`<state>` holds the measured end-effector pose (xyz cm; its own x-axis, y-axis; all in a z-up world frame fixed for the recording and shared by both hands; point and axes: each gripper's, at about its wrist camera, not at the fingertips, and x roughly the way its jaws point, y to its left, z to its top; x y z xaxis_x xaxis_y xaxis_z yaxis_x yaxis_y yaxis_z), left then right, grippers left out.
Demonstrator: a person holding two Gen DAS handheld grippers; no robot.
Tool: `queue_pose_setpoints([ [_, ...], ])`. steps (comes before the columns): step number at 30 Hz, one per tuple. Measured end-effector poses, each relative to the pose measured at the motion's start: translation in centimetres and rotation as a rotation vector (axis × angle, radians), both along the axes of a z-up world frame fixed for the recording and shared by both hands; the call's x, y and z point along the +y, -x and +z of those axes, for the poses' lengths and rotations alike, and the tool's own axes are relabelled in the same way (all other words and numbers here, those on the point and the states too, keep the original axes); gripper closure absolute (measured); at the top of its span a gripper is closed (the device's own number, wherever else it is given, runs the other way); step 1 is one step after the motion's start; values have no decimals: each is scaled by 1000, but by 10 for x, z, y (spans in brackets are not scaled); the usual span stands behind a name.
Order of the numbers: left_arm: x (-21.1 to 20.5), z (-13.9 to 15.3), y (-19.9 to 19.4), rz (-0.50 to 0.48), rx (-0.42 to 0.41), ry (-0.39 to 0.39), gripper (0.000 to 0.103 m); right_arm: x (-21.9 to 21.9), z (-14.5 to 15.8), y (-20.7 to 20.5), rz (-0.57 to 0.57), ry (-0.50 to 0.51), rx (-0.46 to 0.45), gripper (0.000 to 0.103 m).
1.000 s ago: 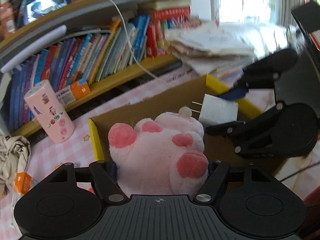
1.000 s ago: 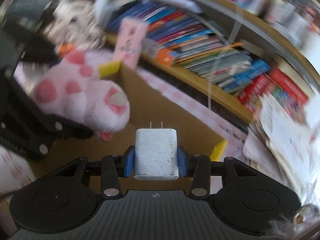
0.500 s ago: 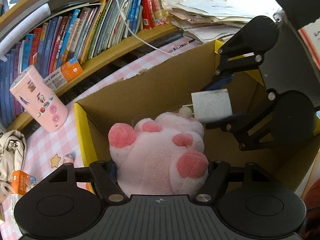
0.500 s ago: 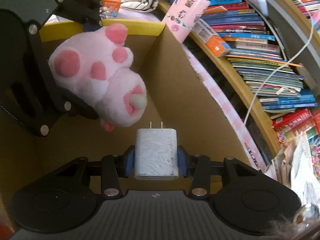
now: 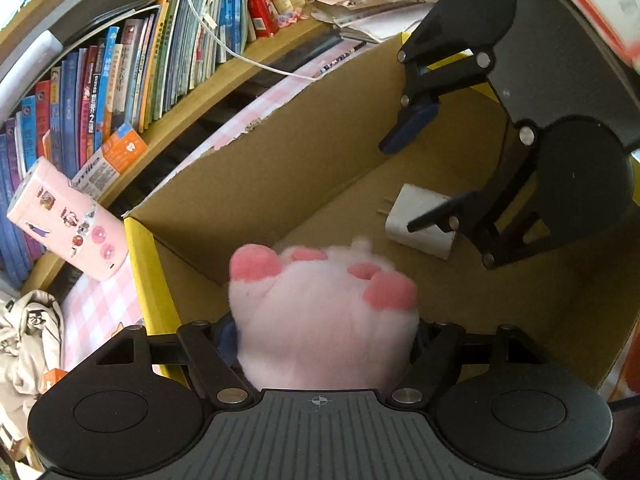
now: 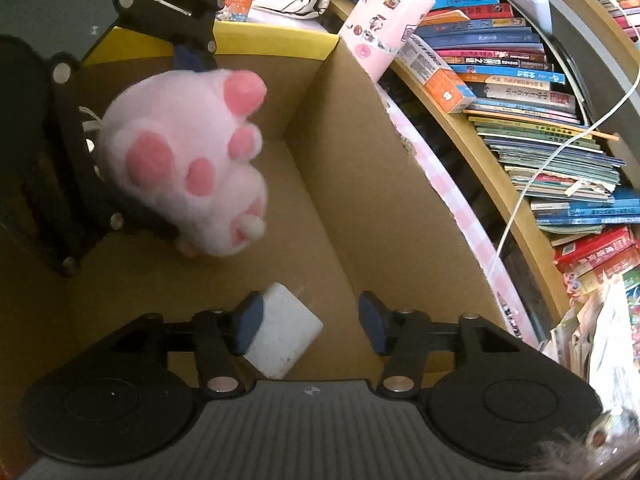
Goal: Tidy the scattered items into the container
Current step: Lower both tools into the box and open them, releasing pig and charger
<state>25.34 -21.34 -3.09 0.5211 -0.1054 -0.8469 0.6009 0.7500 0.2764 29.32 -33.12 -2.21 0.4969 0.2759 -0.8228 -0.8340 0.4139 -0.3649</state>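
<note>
My left gripper is shut on a pink plush paw and holds it inside the cardboard box, above its floor. The paw also shows in the right wrist view. My right gripper is open inside the same box. A white charger plug lies tilted on the box floor against the left fingertip. In the left wrist view the plug lies below the right gripper.
A pink tissue pack leans by the box's yellow-edged corner. A bookshelf full of books runs behind the box, with a white cable hanging over it. Crumpled cloth and an orange carton lie on the checked tablecloth.
My right gripper has opened and let go of the charger plug, which now lies on the box floor. Both grippers have moved lower into the box. The left still holds the paw.
</note>
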Motion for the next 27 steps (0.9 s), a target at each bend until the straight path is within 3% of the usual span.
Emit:
queue_pose_setpoints([
  [8, 1, 0, 3, 37, -4, 6, 25, 2, -7, -16, 97, 47, -98, 61],
  [12, 3, 1, 5, 85, 4, 40, 25, 3, -12, -21, 212, 57, -192, 65],
  [17, 7, 1, 1, 123, 1, 66, 25, 11, -15, -25, 282, 104, -209, 63],
  [19, 7, 0, 1, 125, -1, 65, 25, 12, -16, -26, 298, 127, -194, 53],
  [23, 7, -2, 3, 132, -6, 65, 25, 10, -18, -18, 306, 142, -224, 43],
  [25, 9, 0, 6, 140, -14, 74, 24, 9, -14, -15, 277, 121, -205, 19],
  [27, 10, 3, 11, 144, -36, 85, 23, 7, -9, -11, 262, 97, -200, 14],
])
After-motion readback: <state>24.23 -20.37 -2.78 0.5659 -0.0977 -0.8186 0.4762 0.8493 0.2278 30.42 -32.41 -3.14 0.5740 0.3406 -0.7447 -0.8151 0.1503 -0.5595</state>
